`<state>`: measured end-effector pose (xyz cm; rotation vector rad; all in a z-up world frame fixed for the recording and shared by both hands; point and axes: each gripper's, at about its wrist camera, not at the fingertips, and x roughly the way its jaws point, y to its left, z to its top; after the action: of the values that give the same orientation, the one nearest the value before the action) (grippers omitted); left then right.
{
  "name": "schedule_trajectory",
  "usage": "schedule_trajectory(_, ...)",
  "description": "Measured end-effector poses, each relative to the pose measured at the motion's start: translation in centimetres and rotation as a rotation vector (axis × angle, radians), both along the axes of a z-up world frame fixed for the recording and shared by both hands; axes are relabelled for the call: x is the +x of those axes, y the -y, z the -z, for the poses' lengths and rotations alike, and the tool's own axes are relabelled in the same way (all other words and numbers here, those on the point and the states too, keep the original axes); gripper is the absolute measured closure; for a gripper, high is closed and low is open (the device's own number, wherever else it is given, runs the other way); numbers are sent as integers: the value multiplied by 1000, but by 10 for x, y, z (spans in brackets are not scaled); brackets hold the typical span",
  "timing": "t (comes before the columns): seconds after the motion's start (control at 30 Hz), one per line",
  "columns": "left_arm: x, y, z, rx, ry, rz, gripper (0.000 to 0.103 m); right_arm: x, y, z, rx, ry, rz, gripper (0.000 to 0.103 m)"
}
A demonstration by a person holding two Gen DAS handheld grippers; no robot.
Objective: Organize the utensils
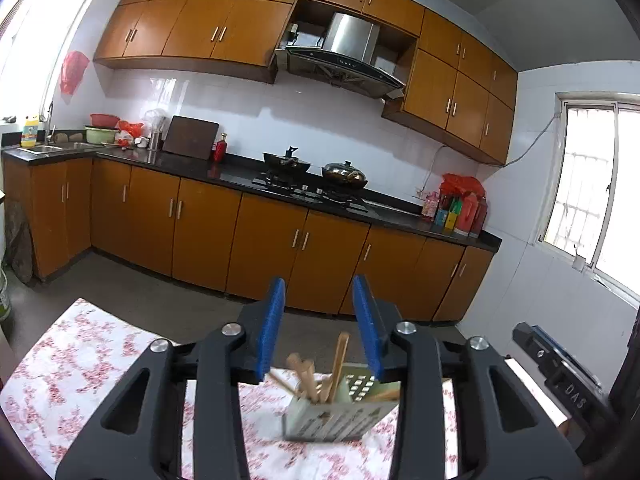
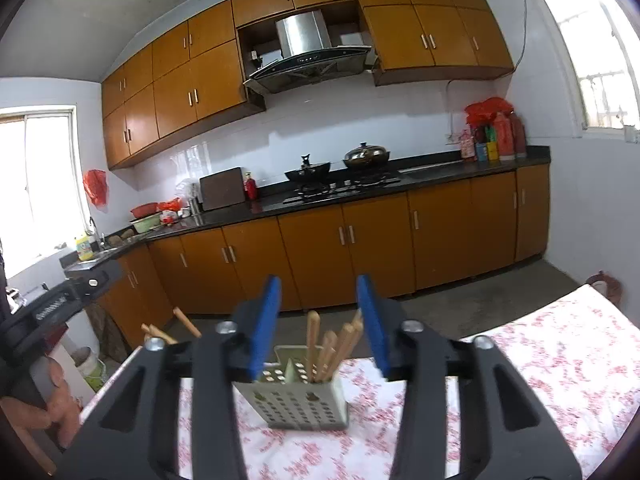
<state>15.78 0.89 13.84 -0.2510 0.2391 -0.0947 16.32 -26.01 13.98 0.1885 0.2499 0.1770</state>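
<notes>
A pale green perforated utensil holder (image 1: pixel 336 412) stands on the floral tablecloth (image 1: pixel 80 368), with several wooden chopsticks (image 1: pixel 338 364) standing in it. My left gripper (image 1: pixel 320 300) is open and empty, raised above the holder. In the right wrist view the same holder (image 2: pixel 300 400) holds wooden chopsticks (image 2: pixel 324 344). My right gripper (image 2: pixel 318 300) is open and empty above it. More wooden sticks (image 2: pixel 172 330) show at the left, behind my right gripper's frame. The other gripper shows at the right edge of the left wrist view (image 1: pixel 560 372) and at the left edge of the right wrist view (image 2: pixel 60 300).
The table (image 2: pixel 560 352) is covered with a white and red floral cloth. Beyond it is bare floor, then orange kitchen cabinets (image 1: pixel 260 236) under a black counter (image 1: pixel 192 164) with a stove and two woks (image 1: pixel 344 174). A chair back (image 2: pixel 604 282) stands at the table's far right.
</notes>
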Motion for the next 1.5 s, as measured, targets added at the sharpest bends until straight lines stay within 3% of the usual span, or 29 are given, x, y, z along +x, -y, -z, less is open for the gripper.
schedule_trajectory(0.17,-23,-11,17,33,-20,-18,38,-28,3,17,-13,-18,34,10)
schedule_trajectory(0.23,-32,-15,25,46,-29,-18,26,-39,2,25,-30,-10,54,4)
schedule_trajectory(0.3,-41,-16,34,72,-33,-18,12,-53,-3,32,-80,11,90,4)
schedule_trajectory(0.47,-71,-12,58,164,-16,-45,2,-80,-18,51,-182,30,118,4)
schedule_trajectory(0.93,-115,-2,107,252,-23,-69,2,-104,-36,105,-204,-34,76,4)
schedule_trajectory(1.27,-119,-8,129,240,-88,-89,2,-111,-32,123,-192,-69,87,4)
schedule_trajectory(1.5,-125,-4,135,259,-85,-81,2,-114,-33,130,-205,-82,83,4)
